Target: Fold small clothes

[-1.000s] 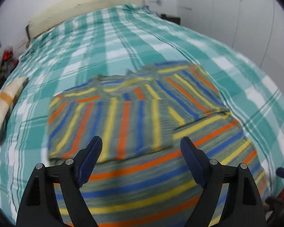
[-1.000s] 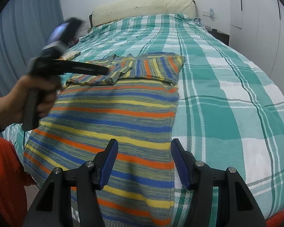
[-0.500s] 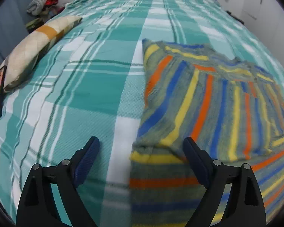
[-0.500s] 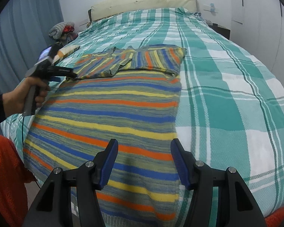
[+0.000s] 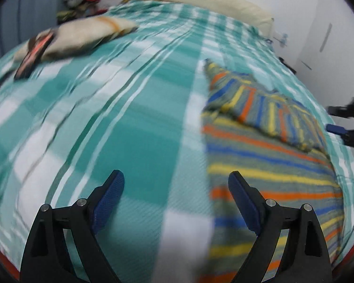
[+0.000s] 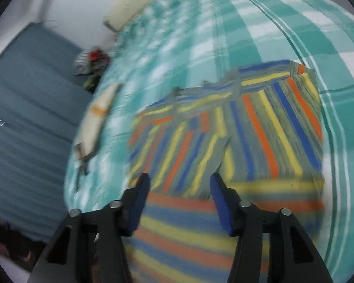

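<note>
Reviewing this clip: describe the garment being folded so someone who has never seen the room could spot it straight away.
Start from the bed with the teal and white checked cover. The sweater lies flat on it, sleeves already folded across its upper part. Its blue, yellow and orange stripes on grey set it apart from the pale cushion near the bed's edge.

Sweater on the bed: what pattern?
Sweater: orange, yellow, blue stripes on grey-green; clearest in right wrist view.
</note>
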A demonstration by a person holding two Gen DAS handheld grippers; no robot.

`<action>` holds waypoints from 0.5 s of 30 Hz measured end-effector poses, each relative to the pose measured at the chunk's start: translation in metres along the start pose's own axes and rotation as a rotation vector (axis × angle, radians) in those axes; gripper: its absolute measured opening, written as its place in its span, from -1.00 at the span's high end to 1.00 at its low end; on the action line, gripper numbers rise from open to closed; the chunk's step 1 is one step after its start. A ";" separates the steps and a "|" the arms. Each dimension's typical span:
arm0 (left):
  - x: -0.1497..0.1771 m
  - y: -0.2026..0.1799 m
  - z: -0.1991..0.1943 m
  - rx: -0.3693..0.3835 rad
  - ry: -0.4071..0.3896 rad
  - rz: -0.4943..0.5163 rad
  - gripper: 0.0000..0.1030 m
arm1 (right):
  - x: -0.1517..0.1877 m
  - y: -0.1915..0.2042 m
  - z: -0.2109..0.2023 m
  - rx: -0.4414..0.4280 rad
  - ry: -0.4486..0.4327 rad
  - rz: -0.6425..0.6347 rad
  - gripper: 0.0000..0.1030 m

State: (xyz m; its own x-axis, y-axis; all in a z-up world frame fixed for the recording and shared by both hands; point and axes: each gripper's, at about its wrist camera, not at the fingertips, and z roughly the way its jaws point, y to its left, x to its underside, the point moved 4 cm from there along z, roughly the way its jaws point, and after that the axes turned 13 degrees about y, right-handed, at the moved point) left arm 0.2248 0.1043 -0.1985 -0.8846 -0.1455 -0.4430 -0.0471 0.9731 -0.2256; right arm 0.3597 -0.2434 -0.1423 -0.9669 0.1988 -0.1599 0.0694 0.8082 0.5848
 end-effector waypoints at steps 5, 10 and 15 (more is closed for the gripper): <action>-0.007 0.006 -0.004 0.031 -0.020 0.001 -0.77 | -0.033 -0.037 0.048 0.007 0.058 0.137 0.26; -0.013 0.015 0.000 0.072 -0.002 -0.038 -0.77 | -0.044 -0.045 0.072 0.050 0.077 0.144 0.70; -0.015 0.018 -0.006 0.114 -0.015 -0.076 -0.77 | -0.059 -0.001 0.045 0.194 -0.076 -0.137 0.93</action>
State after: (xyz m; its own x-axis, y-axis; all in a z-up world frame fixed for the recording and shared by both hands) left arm 0.2340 0.1253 -0.1908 -0.8733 -0.2218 -0.4337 -0.0599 0.9325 -0.3562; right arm 0.4282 -0.2307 -0.1690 -0.9499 0.1154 -0.2904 -0.0078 0.9202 0.3914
